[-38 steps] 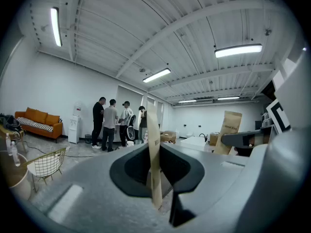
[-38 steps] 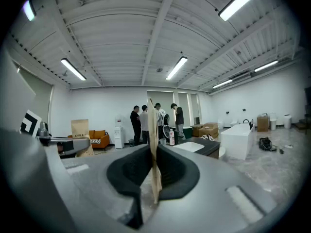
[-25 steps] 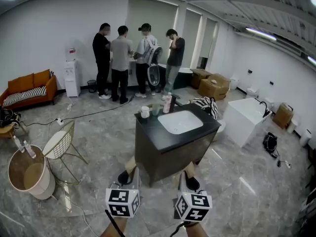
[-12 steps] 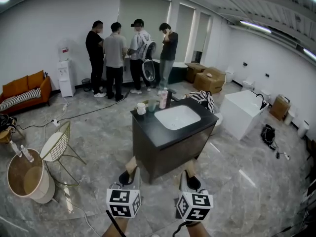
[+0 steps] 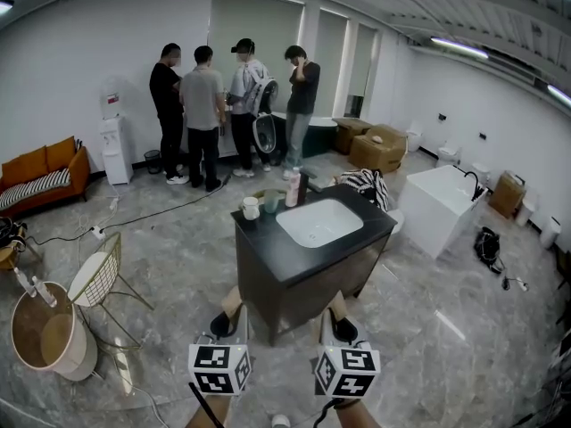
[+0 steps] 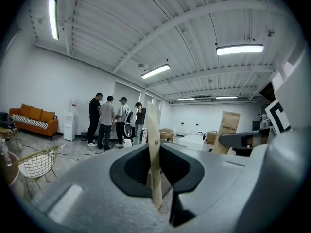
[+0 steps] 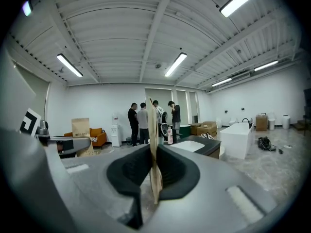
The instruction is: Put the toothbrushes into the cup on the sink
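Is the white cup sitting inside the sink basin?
No, the white cup stands on the black countertop, to the left of the white basin and apart from it.

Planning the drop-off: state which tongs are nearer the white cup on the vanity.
Left. The left tongs, shut on a toothbrush pack, are short of the white cup, roughly in line; the right tongs, likewise loaded, are further right.

left toothbrush packet [image 6: 152, 130]: flat tan printed paper, upright, edge-on, clamped in left tongs [image 6: 155, 171] | right toothbrush packet [image 7: 153, 130]: same look, upright, clamped in right tongs [image 7: 154, 174] | cup [image 5: 251, 208]: white, upright on dark table [image 5: 268, 252], left of sink basin [image 5: 319, 222], well apart from both packets
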Demonstrator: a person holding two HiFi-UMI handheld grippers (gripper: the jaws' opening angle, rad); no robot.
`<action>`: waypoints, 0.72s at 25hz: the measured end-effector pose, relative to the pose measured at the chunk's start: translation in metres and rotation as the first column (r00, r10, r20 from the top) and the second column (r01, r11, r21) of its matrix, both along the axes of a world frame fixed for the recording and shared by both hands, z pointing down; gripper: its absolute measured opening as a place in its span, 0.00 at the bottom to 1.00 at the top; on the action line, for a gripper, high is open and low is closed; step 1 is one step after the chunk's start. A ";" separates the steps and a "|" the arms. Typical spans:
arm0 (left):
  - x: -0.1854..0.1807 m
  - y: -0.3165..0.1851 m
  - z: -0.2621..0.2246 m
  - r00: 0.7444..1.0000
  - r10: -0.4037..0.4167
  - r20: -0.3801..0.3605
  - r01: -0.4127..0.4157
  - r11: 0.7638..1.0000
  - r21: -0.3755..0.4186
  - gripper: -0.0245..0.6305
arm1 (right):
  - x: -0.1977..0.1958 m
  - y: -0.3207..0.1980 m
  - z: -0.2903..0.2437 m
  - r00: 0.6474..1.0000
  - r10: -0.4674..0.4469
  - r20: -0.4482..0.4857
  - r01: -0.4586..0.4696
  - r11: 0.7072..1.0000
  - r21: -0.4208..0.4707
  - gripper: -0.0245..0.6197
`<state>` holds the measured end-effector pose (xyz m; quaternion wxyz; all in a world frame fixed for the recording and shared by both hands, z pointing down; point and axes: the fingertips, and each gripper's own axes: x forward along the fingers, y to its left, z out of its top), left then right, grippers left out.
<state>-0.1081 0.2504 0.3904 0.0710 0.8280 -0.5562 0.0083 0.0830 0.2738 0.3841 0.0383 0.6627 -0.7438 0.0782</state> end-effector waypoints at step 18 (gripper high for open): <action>0.035 -0.110 -0.013 0.998 -0.060 -0.007 0.060 0.998 0.021 0.10 | 0.045 -0.129 -0.018 0.997 -0.057 0.049 0.055 0.998 0.027 0.09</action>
